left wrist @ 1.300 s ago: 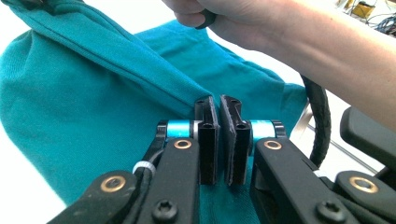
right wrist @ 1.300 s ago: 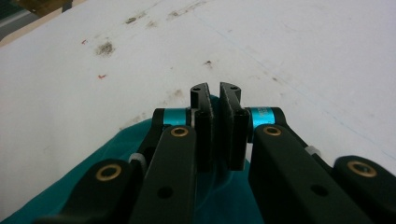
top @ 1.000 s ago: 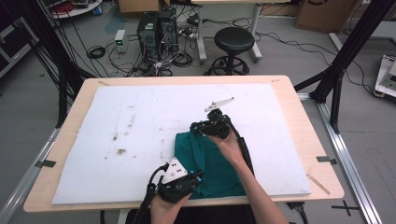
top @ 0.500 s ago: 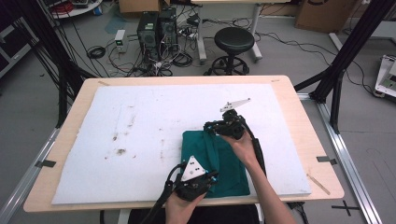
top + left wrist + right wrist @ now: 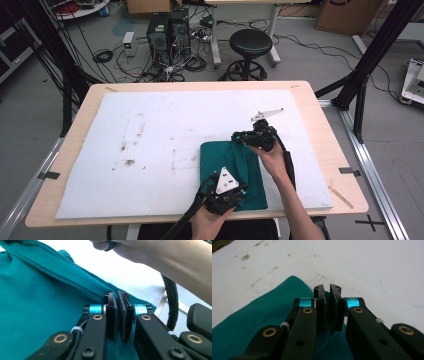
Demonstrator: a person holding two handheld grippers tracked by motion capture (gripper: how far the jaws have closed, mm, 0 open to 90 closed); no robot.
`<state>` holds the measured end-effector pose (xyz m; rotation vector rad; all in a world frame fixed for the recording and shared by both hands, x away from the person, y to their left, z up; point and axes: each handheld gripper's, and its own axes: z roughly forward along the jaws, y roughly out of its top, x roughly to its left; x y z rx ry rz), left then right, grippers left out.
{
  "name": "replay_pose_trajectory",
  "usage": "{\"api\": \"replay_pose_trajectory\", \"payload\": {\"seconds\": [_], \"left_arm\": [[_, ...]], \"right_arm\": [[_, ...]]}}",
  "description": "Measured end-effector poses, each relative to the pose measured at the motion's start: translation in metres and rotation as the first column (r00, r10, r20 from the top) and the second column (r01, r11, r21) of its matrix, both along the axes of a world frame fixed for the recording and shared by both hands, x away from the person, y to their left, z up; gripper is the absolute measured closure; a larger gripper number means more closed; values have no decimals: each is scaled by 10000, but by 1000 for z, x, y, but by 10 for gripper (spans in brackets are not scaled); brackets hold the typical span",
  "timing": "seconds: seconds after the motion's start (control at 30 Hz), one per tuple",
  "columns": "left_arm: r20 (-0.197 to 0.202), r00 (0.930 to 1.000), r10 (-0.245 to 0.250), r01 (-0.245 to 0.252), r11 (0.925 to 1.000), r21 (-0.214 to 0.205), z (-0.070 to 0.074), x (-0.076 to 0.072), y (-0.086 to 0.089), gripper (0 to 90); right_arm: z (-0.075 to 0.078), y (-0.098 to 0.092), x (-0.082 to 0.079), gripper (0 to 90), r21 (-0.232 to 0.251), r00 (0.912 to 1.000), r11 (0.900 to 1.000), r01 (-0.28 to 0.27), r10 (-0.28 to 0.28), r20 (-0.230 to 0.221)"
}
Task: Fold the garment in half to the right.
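Green knit cloth [image 5: 235, 170], folded, creased, rectangular.

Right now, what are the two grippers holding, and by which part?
Both are shut on the teal green cloth. The left gripper pinches its near right edge, by a folded seam. The right gripper pinches its far right corner.

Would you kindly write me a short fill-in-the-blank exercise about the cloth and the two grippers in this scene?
1. The folded cloth on the white foam board is ____ in colour.
2. The left gripper has its jaws ____ on the cloth's edge.
3. The right gripper grips the cloth at the end ____ from the person.
4. Behind the table stands a round black ____.

Missing words: teal green; shut; farther; stool
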<state>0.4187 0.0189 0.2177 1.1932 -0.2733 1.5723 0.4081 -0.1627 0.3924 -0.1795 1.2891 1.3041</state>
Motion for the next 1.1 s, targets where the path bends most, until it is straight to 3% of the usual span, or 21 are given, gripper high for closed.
{"api": "replay_pose_trajectory", "payload": {"seconds": [0.7,0.8,0.9,1.1], "left_arm": [[-116,9990,442,-440,9989,159,4,7,-22,846],[-203,9993,301,-293,9989,368,3,6,-21,745],[-183,9994,285,-277,9988,408,2,3,-17,622],[397,9992,42,-41,10000,-43,4,-14,5,548]], "right_arm": [[-1,-19,10,828,569,9999,9982,166,-164,-45],[-4,-20,10,762,942,9992,9948,394,-398,29],[-7,-25,7,662,1289,9995,9913,276,-295,127],[-14,-30,0,503,1482,9999,9890,4,-28,163]]}}
